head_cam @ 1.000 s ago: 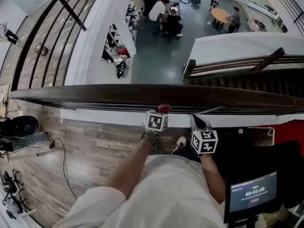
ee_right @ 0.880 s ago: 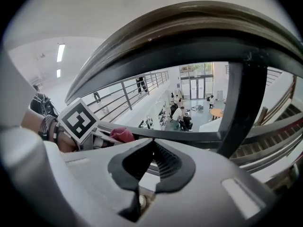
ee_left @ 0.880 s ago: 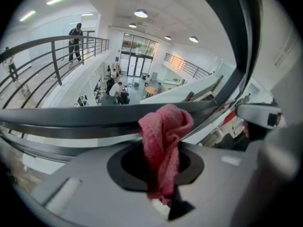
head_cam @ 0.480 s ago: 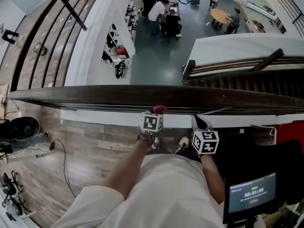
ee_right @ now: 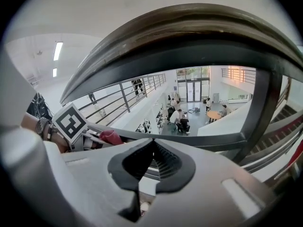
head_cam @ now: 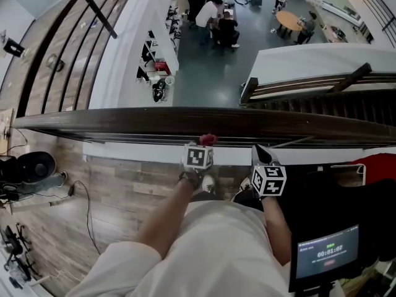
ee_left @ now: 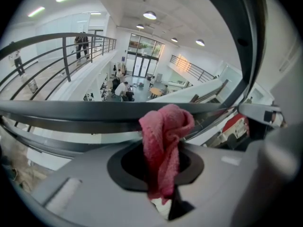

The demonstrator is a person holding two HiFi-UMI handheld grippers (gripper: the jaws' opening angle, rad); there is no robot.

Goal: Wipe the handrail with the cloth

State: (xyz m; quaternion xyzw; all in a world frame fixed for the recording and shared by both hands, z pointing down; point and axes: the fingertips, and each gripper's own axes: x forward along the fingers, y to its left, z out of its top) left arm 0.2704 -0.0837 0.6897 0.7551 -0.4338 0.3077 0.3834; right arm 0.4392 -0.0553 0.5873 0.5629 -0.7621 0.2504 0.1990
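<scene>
The dark wooden handrail (head_cam: 124, 120) runs left to right across the head view, above an atrium. My left gripper (head_cam: 205, 145) is shut on a red cloth (head_cam: 207, 140), which bunches up from the jaws just below the rail's near edge. In the left gripper view the cloth (ee_left: 163, 143) stands folded between the shut jaws, in front of the rail (ee_left: 71, 110). My right gripper (head_cam: 260, 154) sits to the right of the left one, just under the rail, shut with nothing in it. In the right gripper view the rail (ee_right: 189, 37) arches overhead and the cloth (ee_right: 112, 137) shows at left.
Beyond the rail the floor drops to a lower level with people around tables (head_cam: 216, 17). A staircase (head_cam: 322, 91) descends at right. A screen (head_cam: 327, 251) stands at my lower right. Cables and black gear (head_cam: 25, 169) lie on the wooden floor at left.
My left gripper with the cloth has slid a little left along the rail's underside. The right gripper has barely shifted.
</scene>
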